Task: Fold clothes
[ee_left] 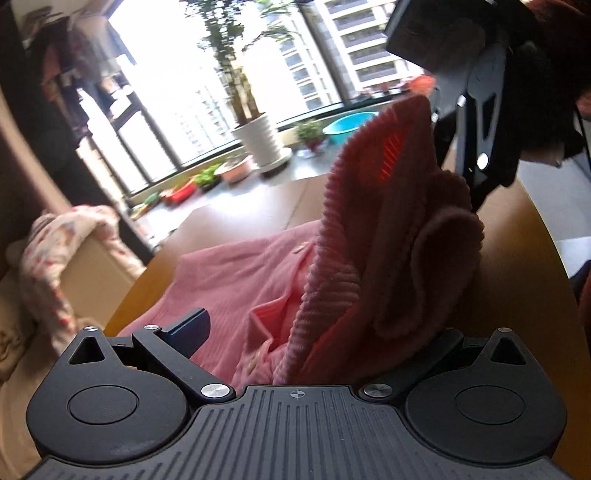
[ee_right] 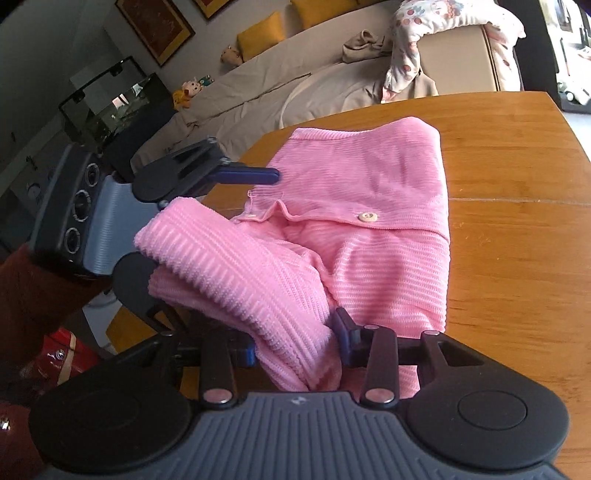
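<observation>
Nearest me: pink ribbed sleeve (ee_right: 255,291) running straight into my right gripper (ee_right: 299,343), whose blue pads are pinching it close to the cuff end.
Right jaws: drawn in on the sleeve, fabric bunched between them.
Left gripper (ee_right: 207,221): I see it from the right wrist view spread wide, one blue finger (ee_right: 251,176) above the sleeve's far end, the other below; the pads do not look pressed on the cloth, though the lower one is partly hidden, so I may be wrong.
Left wrist view: the same sleeve (ee_left: 373,236) stands up in a tall fold between the wide-set jaws.
Cardigan body (ee_right: 373,206): flat on the wooden table (ee_right: 517,221), button placket (ee_right: 366,217) facing up, far edge already looking doubled under.
Done, as I judge it: body laid out and partly folded.
Left to do: this sleeve is raised, not yet laid across the body; final fold of the body remains.
Background: a floral blanket (ee_right: 443,33) drapes the sofa.
</observation>
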A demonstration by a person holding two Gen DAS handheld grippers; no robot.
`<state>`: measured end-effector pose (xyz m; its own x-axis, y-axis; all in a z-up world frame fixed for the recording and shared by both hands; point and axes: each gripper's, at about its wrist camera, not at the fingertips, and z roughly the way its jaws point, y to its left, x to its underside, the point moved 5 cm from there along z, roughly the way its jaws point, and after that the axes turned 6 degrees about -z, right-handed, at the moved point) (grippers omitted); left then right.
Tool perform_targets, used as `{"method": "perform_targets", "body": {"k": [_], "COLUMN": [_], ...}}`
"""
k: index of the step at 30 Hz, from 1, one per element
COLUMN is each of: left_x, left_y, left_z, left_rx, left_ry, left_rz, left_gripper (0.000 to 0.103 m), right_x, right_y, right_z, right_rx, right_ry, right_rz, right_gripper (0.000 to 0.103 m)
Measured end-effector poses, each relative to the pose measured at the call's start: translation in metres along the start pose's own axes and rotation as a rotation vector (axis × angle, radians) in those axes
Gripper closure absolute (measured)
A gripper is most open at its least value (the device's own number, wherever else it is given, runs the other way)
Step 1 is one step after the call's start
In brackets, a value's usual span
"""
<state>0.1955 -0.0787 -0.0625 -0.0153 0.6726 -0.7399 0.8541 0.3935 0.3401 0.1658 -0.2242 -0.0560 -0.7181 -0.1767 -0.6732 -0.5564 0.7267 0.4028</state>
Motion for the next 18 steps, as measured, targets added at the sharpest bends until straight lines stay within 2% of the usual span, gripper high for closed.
{"method": "perform_targets", "body": {"k": [1,2,3,6,8,10,12,14,16,18], "left_x": [0.002,0.004,0.006,0.011,0.013,0.017,0.021,0.027,0.034,0.038], "left_y": [0.0,-0.001,-0.002,-0.001,0.008,0.025,0.043,0.059,0.072,0.081], "left_z": [0.003,0.005,0.005,0.005,0.003,0.0,-0.002,-0.002,0.002,0.008], "left_rx": [0.025,0.058,0.082,0.096,0.127,0.178,0.229,0.274,0.303,0.323], "left_ry": [-0.007,-0.015,-0.026,-0.041,-0.046,-0.058,-0.071,-0.089,-0.093,-0.092], "left_rz": [-0.001,-0.019,-0.046,-0.125,-0.26,-0.437,-0.615,-0.759,-0.867,-0.948], "left_gripper": [0.012,0.028,0.039,0.049,0.053,0.056,0.056,0.056,0.056,0.056], "right_x": [0.0,0.0,-0.001,-0.002,-0.004,-0.005,-0.005,0.002,0.017,0.033], "right_y": [0.001,0.002,0.003,0.005,0.006,0.004,-0.001,-0.008,-0.008,0.0], "right_z": [-0.001,-0.003,-0.003,-0.008,-0.021,-0.045,-0.072,-0.086,-0.085,-0.077], "right_rx": [0.003,0.009,0.015,0.029,0.039,0.07,0.124,0.299,0.47,0.501], "right_ry": [0.002,0.004,0.004,-0.003,-0.029,-0.075,-0.13,-0.111,-0.028,0.019], "right_rz": [-0.006,-0.012,-0.017,-0.017,-0.045,-0.088,-0.135,-0.26,-0.45,-0.593], "right_gripper": [0.064,0.064,0.064,0.06,0.056,0.034,0.027,0.027,0.027,0.027]}}
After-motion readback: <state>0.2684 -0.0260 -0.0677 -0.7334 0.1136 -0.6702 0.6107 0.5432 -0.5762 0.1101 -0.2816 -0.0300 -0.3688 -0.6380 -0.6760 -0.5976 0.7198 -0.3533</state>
